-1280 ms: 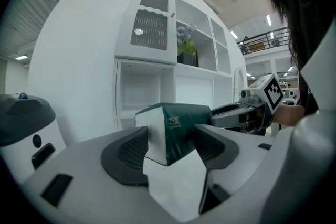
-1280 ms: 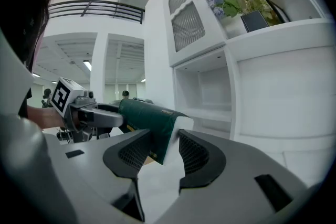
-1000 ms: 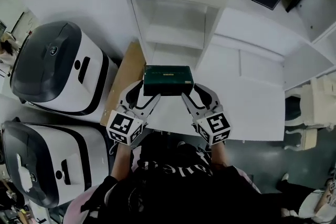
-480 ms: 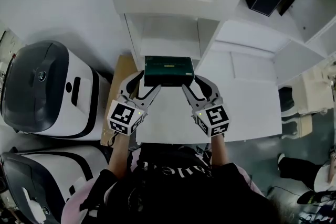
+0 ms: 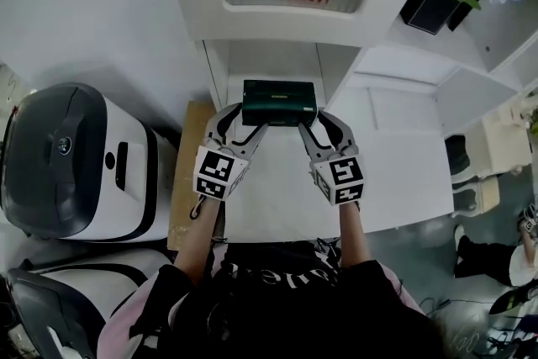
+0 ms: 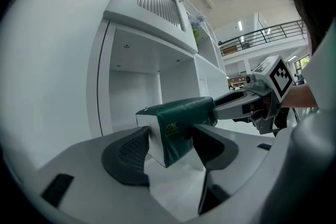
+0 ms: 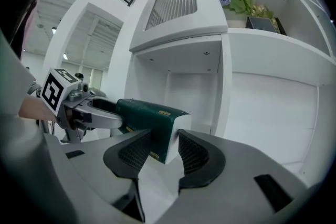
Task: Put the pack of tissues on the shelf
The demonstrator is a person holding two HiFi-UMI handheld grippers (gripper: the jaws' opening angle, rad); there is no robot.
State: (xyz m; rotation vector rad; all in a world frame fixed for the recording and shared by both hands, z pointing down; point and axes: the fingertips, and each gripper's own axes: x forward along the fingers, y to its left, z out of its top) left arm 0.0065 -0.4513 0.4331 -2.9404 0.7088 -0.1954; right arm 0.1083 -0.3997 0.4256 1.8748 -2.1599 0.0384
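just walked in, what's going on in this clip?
A person holds a gripper in each hand. The left gripper and right gripper each clamp one end of the dark green pack of tissues. The pack is raised in front of the open shelf compartment, not yet set down inside it.

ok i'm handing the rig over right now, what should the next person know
Left gripper: shut on the left end of the pack.
Right gripper: shut on its right end.
Pack: held level between both, just in front of the open shelf bay, apparently not resting on it.
Done: pack picked up and at the bay's mouth.
Left: move it into the bay, set it down, open both grippers, pull back.
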